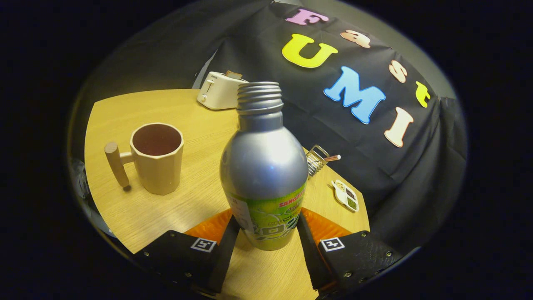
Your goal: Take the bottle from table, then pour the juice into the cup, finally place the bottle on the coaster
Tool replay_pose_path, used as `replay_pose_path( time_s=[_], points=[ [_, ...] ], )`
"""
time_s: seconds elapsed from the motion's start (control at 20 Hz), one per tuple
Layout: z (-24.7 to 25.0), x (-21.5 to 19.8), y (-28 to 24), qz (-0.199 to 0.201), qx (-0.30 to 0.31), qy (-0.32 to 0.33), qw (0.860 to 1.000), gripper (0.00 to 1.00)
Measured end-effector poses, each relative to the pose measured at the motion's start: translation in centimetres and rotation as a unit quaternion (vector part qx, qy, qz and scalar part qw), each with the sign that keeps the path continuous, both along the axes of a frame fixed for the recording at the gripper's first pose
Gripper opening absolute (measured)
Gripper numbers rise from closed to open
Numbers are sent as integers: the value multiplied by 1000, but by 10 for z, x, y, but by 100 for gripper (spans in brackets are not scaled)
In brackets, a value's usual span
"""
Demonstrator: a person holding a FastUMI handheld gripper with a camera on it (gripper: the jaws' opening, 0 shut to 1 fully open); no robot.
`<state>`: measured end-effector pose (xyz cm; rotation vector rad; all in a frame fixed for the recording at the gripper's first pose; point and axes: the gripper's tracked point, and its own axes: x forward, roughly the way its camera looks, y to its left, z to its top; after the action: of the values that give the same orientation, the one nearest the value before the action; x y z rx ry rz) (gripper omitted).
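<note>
A silver bottle (263, 166) with a green label and an open threaded neck stands upright between my fingers. My gripper (268, 223) is shut on its lower labelled part, one pad against each side. I cannot tell whether its base rests on the wooden table (195, 196) or hangs just above it. A beige faceted cup (158, 160) with a wooden peg handle stands on the table, ahead and to the left of the bottle, about a bottle's width away. Its inside looks dark.
A white toaster (218, 89) with a slice in it sits at the table's far side beyond the bottle. To the right, behind the bottle, are a small wire holder (316, 160) and a white divided dish (345, 195) near the table's right edge.
</note>
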<state>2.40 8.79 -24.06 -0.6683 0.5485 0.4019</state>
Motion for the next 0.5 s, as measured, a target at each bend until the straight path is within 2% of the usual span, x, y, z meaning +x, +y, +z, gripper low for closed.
replay_pose_path(
  time_s=[0.5],
  points=[
    [-7,-4,7,34,-98,0,995,76]
  ],
)
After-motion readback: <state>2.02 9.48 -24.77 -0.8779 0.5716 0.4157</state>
